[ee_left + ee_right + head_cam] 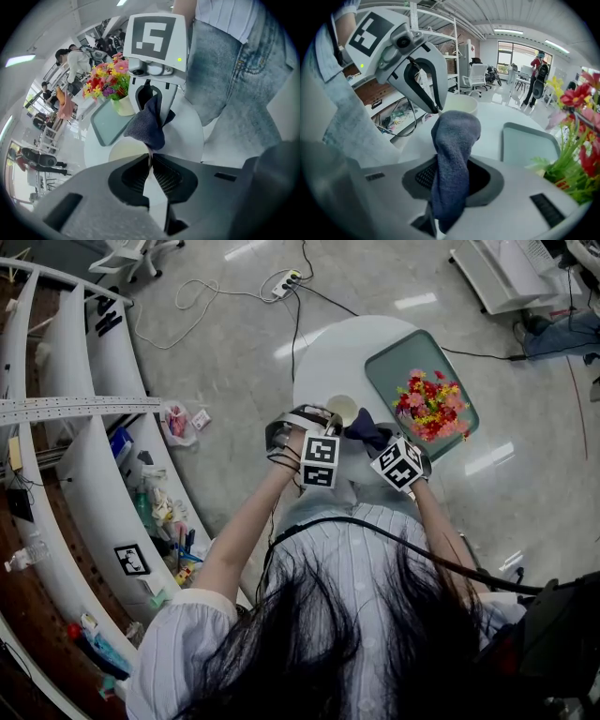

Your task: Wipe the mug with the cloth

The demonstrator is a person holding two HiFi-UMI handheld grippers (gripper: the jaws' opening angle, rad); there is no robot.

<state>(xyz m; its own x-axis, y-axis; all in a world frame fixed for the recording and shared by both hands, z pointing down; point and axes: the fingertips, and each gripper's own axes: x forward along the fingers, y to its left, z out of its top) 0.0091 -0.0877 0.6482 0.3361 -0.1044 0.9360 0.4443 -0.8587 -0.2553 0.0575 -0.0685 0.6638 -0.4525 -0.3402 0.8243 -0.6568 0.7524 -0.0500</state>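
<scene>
A cream mug (343, 409) stands on the round white table (328, 362), near its front edge. My left gripper (328, 418) is shut on the mug's rim. In the left gripper view the jaws (150, 161) meet at the mug's (124, 151) right edge. The right gripper view shows the left gripper's dark fingertips (438, 110) at the mug (461, 104). My right gripper (378, 440) is shut on a dark blue cloth (367, 432), just right of the mug. The cloth (454, 150) stands up out of its jaws (452, 180). Seen from the left gripper, it (147, 124) hangs over the mug.
A green tray (394, 367) lies on the table's right half and holds a pot of red and yellow flowers (429, 404). Curved white shelves (94, 474) full of small items run along the left. Cables and a power strip (286, 282) lie on the floor beyond the table.
</scene>
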